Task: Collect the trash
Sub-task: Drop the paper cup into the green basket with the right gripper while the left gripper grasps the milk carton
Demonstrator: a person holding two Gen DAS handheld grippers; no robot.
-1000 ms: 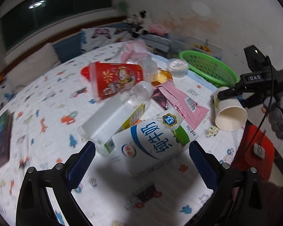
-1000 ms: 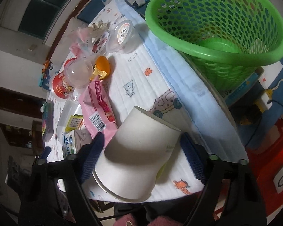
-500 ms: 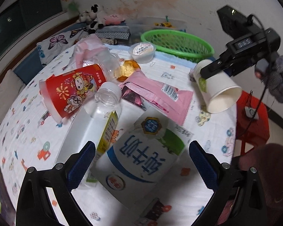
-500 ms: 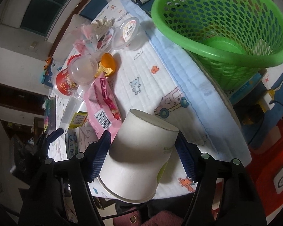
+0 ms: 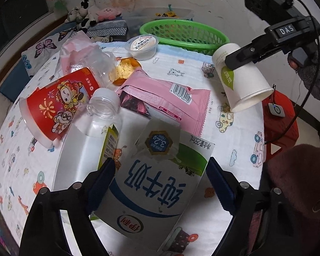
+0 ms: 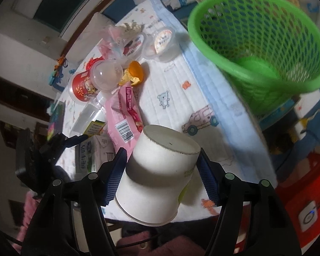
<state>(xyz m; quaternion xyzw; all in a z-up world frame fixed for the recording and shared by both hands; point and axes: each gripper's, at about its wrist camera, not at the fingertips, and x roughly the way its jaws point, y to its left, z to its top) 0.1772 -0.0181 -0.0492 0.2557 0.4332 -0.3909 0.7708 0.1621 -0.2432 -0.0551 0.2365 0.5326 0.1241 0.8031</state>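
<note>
The right gripper [image 6: 161,171] clenches the white paper cup [image 6: 157,175] — overtightening could crush it; the left gripper's [image 5: 160,183] jaws are closing around the white-and-blue milk carton [image 5: 157,189], not yet gripping.

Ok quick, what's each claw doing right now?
Left claw: closing around the milk carton, not gripping yet.
Right claw: closing on the white paper cup, holding it.

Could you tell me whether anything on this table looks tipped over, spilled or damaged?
Yes. The red cup, clear bottle and milk carton all lie on their sides, the pink wrapper is torn open, and crumpled orange scraps sit beside it.
</note>
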